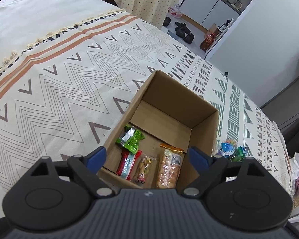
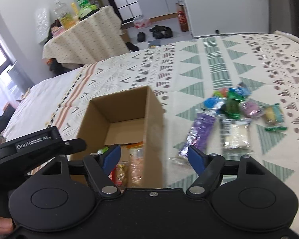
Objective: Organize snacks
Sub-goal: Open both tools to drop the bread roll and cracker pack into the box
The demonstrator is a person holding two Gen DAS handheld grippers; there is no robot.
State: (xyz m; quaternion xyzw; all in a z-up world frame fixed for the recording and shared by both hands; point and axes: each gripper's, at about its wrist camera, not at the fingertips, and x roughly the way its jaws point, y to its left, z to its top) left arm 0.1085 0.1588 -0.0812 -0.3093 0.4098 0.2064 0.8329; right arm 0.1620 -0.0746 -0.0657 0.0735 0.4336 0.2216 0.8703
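An open cardboard box [image 1: 204, 123] stands on a patterned bedspread [image 1: 59, 83]. Inside lie a green packet [image 1: 132, 139], a red and blue packet [image 1: 127, 164], a clear nut packet [image 1: 143, 169] and a cracker pack [image 1: 169, 168]. My left gripper [image 1: 147, 157] is open and empty, held above the box's near end. My right gripper [image 2: 154, 158] is open and empty above the box's right wall [image 2: 154, 119]. A pile of loose snacks lies right of the box: a purple packet [image 2: 199, 131], a white cracker pack [image 2: 236, 135], a green packet [image 2: 232, 107] and others.
The loose snacks also show past the box in the left wrist view [image 1: 232, 150]. The left gripper's body [image 2: 37, 145] is at the left of the right wrist view. A cloth-covered table with bottles [image 2: 83, 33] and shoes on the floor [image 2: 159, 31] lie beyond the bed.
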